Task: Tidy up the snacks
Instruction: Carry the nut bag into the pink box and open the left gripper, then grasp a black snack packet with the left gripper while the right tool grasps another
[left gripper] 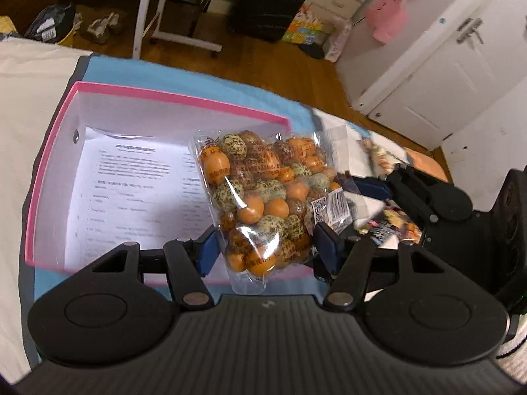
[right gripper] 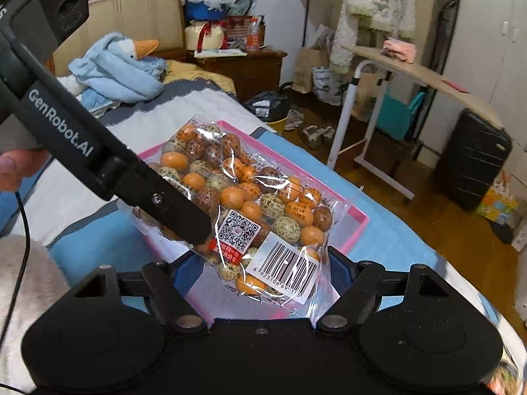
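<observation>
Left wrist view, left to right. Item one: shallow pink-rimmed cardboard box (left gripper: 49, 164) with white inner walls, lying on a light-blue cloth (left gripper: 197, 79) spread over the bed; a printed white paper sheet (left gripper: 131, 191) lines its floor, otherwise bare, which suggests it is the container the snacks are meant to go into. Item two: clear plastic bag of orange and speckled egg-shaped snacks (left gripper: 260, 197), held above the box's right half. The left claw (left gripper: 266, 253) grasps its lower end, one blue pad (left gripper: 207, 250) pressed to each side of the bag. Pose: tilted steeply downward, so the bag stands up away from the camera over the box. Item three: at the right edge, the right claw (left gripper: 378, 191) crosses behind the bag's barcode corner; further snack packets (left gripper: 388, 223) lie on the bed beneath it, blurred.

Right wrist view, left to right. A hand (right gripper: 16, 168) at the left edge carries the left tool, whose finger (right gripper: 178, 210) lies across the bag (right gripper: 250, 191) from the upper left. The right claw (right gripper: 260, 270) brackets the bag's barcode end; the right pad touches the film, the left pad is partly hidden, so a firm grip cannot be confirmed. Pose: also angled down toward the box (right gripper: 355, 220). Judgement: the two-tool hold keeps the slack, lumpy bag from sagging while it is brought over the box for lowering.
</observation>
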Available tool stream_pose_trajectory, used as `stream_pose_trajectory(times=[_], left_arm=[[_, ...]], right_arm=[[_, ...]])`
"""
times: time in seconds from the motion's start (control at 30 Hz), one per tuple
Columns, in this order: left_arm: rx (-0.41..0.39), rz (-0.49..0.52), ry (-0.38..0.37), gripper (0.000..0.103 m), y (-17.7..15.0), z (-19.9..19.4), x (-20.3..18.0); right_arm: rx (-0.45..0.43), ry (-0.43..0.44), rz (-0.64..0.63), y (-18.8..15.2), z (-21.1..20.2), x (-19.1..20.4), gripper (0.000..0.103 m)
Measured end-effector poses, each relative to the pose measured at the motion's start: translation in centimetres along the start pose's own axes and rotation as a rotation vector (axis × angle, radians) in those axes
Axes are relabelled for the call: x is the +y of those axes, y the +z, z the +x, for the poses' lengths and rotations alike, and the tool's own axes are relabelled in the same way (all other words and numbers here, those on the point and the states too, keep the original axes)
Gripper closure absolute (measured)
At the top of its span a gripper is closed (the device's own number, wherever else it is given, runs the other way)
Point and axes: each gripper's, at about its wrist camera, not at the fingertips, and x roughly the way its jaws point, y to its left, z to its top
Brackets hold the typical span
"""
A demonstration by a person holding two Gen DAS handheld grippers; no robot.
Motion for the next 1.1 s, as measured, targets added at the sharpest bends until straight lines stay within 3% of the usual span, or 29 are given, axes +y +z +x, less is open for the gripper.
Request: stream_pose_trajectory(times=[0.27,0.5,0.7,0.9,1.0,1.1], left_arm=[[0.042,-0.001,-0.006,0.043,3.2,5.0,4.8],[0.1,-0.078,-0.009,0.039,4.4,9.2,7.5],[0.145,-0.126,0.026,0.035,4.3,12.0,8.3],[0.144,-0.16,0.031,0.033,3.9,13.9,8.3],[0.116,-0.132,0.106,0.029,3.6,13.8,7.6],[0.065,-0.027,0.175,0.028,3.5,12.7,6.0]], right_arm=[[0.037,-0.011,0.006,1.0,6.2,-0.5,0.02],[0.151,-0.079,-0.068,1.6,9.7,0.2,0.02],[0.252,-0.178,-0.165,1.8,12.0,2.0,0.019],[0.322,-0.24,-0.143,1.5,12.7,2.0,0.017],[0.292,-0.212,-0.109,1.5,11.3,1.9,0.016],[0.193,-0.166,-0.045,1.7,8.3,1.3,0.015]])
